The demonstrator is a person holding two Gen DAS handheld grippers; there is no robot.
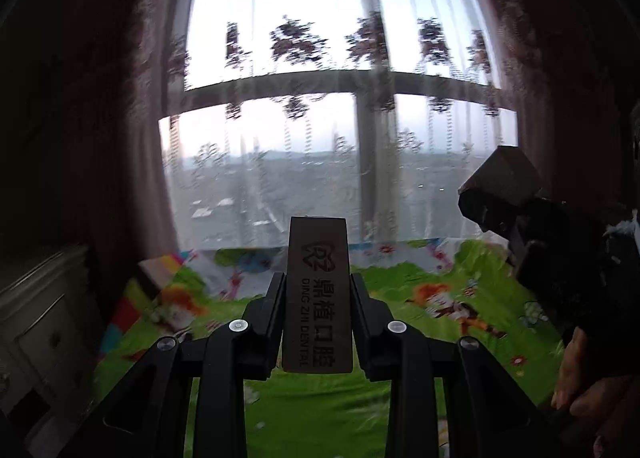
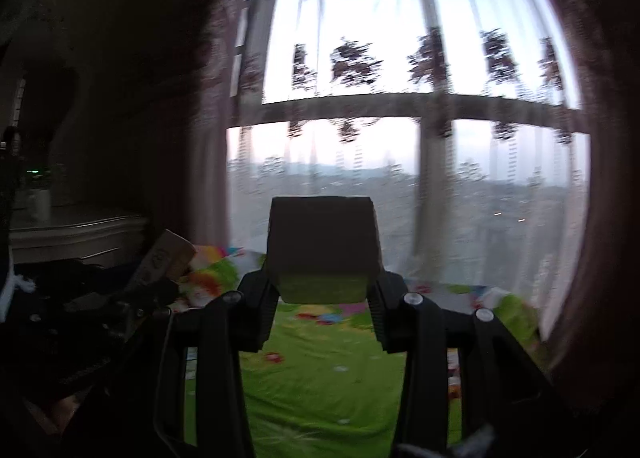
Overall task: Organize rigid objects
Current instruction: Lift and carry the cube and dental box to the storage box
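Observation:
My left gripper (image 1: 317, 278) is shut on a slim brown box (image 1: 317, 298) printed with a tooth logo and "DING ZHI DENTAL"; it stands upright between the black fingers. In the right wrist view my right gripper (image 2: 324, 282) is shut on a wider dark box (image 2: 323, 246) with slanted corners. Both are held up in the air over a green cartoon play mat (image 1: 320, 410). The right gripper with its dark box (image 1: 504, 186) shows at the right edge of the left wrist view. The left gripper's slim box (image 2: 166, 262) appears tilted at the left of the right wrist view.
A big window with a sheer flowered curtain (image 1: 340, 98) fills the background. Dark drapes (image 1: 92, 118) hang at both sides. A white cabinet with drawers (image 1: 44, 318) stands at the left. A person's hand (image 1: 580, 374) holds the right gripper's handle.

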